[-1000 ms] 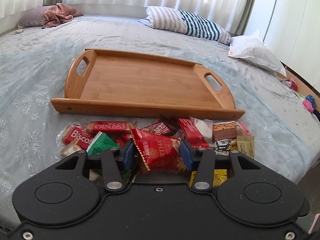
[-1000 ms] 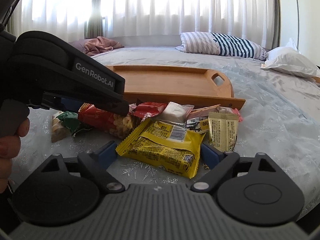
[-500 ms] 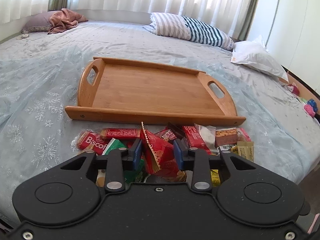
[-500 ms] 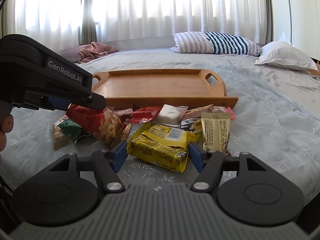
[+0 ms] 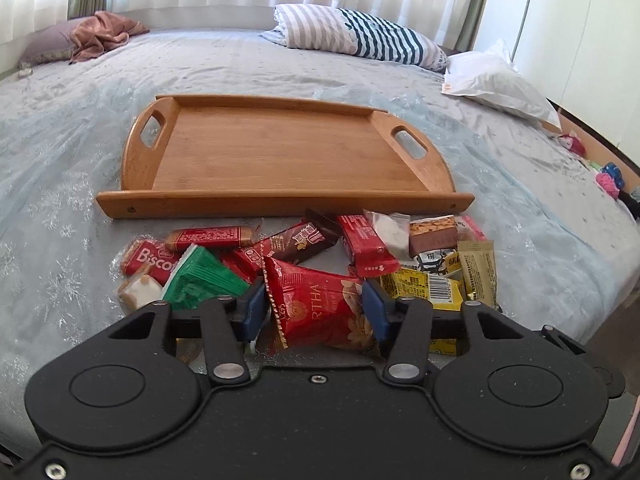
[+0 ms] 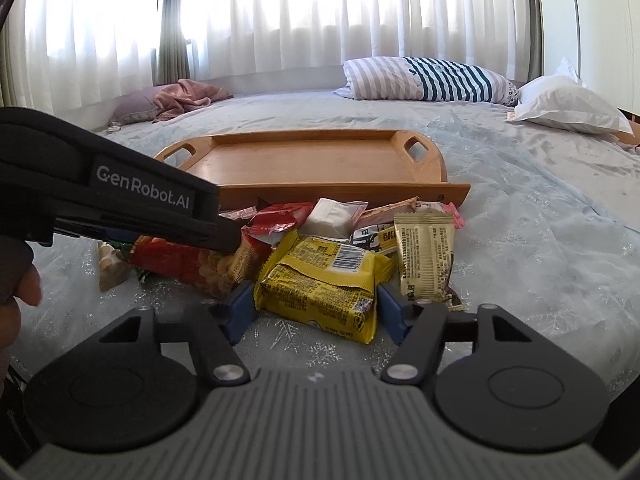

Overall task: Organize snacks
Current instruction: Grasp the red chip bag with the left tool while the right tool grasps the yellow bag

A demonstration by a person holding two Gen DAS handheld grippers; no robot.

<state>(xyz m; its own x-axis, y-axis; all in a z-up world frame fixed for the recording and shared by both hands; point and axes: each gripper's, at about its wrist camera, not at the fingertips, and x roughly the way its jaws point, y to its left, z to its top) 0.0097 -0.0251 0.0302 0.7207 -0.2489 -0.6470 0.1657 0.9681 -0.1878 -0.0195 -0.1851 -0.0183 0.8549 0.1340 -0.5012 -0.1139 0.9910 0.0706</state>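
Nothing is sitting on the rectangular bamboo tray with cut-out handles point(image 5: 280, 152) yet, so I am judging the sorting as barely begun. The whole heap of wrapped snacks point(image 5: 312, 256) is lying on the bedspread just at the tray's 6 o'clock edge, and all of it is left to move.

My left gripper point(image 5: 314, 310) is opening around the glossy red foil nut packet point(image 5: 324, 304); the packet is sitting between the blue pads, and it looks to be touching both of them still, so I am reading it as loosely held. My right gripper point(image 6: 316, 308) is closing on the crinkled yellow plastic packet with a barcode point(image 6: 320, 284), which is lying between its pads at the heap's 5 o'clock corner; the pads look just at its edges.

Everything is resting on a pale blue-grey quilted bedspread with snowflake prints point(image 5: 60, 152). At 1 o'clock a striped pillow point(image 5: 360, 36) is lying by a white pillow point(image 5: 500, 84), with white curtains point(image 6: 300, 12) glowing behind.
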